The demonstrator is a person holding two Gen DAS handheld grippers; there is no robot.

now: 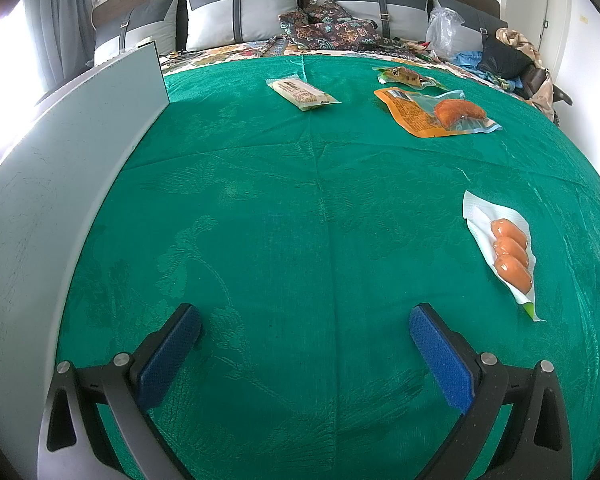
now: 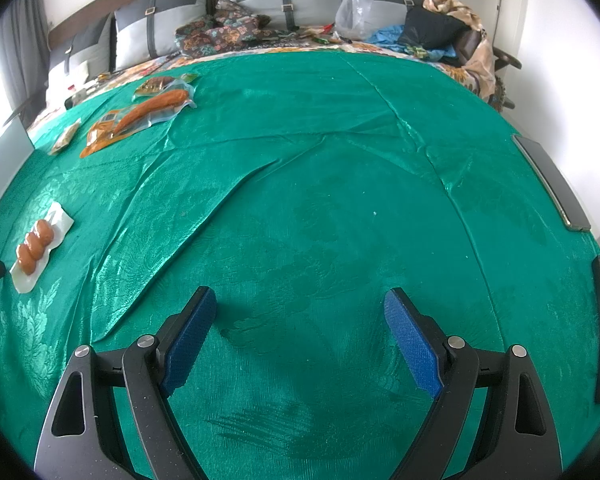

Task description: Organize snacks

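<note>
Snacks lie scattered on the green cloth [image 1: 300, 208]: sausage pack [image 1: 508, 254] near its right edge, three packets toward the far edge. Left gripper [image 1: 304, 332] and right gripper [image 2: 300, 312] hover, jaws apart, empty; approaching the sausage pack low and flat should suit best.

Both wrist views tilt down over green-covered bed [image 1: 300, 200], close above; sausage pack [image 1: 508, 256] beyond the fingers [image 2: 192, 340] shared.

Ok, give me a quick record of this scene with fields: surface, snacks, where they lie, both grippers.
surface: green patterned cloth over a bed
snacks: clear pack of three orange sausages; orange pouch with a long sausage; pale cream wrapped bar; small green-edged packet
layout: all lying flat and apart, none held
left gripper: open, empty
right gripper: open, empty
box: grey panel at left
</note>
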